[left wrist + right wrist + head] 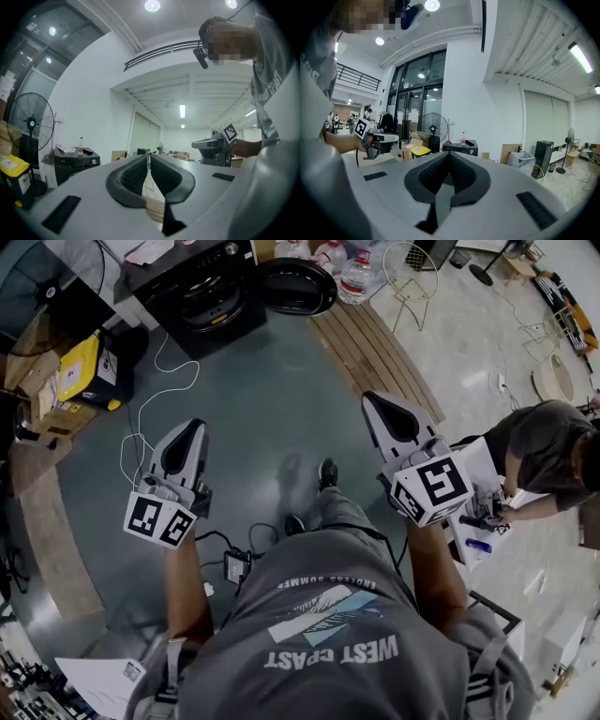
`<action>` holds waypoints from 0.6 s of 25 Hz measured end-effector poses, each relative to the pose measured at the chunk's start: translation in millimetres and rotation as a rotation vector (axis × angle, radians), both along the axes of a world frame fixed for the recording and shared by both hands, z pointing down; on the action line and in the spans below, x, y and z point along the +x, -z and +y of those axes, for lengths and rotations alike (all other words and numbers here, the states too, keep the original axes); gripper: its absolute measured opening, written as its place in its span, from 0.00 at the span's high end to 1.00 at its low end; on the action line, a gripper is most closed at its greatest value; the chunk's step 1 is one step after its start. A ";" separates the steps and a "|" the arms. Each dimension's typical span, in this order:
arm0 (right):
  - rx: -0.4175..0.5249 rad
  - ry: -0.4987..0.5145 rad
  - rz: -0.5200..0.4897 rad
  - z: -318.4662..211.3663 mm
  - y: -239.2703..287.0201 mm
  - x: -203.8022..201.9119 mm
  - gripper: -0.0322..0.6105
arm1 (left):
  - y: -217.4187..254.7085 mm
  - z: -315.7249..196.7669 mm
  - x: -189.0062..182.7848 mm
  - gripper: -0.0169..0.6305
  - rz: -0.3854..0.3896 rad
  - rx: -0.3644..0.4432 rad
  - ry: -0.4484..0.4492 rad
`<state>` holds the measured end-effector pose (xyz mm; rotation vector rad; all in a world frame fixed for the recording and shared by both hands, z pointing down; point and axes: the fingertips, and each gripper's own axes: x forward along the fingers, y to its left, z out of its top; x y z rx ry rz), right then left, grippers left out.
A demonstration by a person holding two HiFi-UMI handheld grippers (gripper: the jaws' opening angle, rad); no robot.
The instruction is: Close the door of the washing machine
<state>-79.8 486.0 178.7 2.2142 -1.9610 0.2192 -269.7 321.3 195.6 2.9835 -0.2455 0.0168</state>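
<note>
Facing the black washing machine point(202, 292), standing well ahead at the far end of the grey floor point(272, 418), front turned this way. Seeing what looks to be its door point(298, 285) as a dark round shape hanging out past the machine's right edge, swung wide and not lying against the front. Spotting a bottle point(463, 138) and a few small items resting on the machine's top.

Finding a broad open stretch of floor between the machine and both grippers, crossed only by a white cable point(155, 395) looping along its left part. Tracing that stretch's right edge along a strip of wooden planks point(375, 348) running toward the door, and its left edge along a yellow box point(82, 367) and cardboard cartons point(33, 371) near a standing fan point(30, 124). Noting water bottles point(352, 273) and a wire basket point(412, 268) crowding the corner behind the door.

Holding the left gripper point(195, 426) and the right gripper point(372, 399) side by side, well apart, both aiming toward the machine and far short of it. Pressing both pairs of fingers together tip to tip, clasping nothing. Noting, off past the right gripper, a person point(539, 451) bending over a white surface point(478, 465).
</note>
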 end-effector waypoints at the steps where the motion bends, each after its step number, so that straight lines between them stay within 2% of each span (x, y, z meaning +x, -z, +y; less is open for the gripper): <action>1: -0.002 0.002 -0.005 -7.8 -1.6 7.5 0.91 | -1.1 -6.7 3.1 0.92 -0.006 -0.002 0.013; 15: -0.013 0.121 -0.027 -107.4 -15.6 119.9 0.91 | -9.8 -75.8 89.1 0.92 -0.040 -0.003 0.147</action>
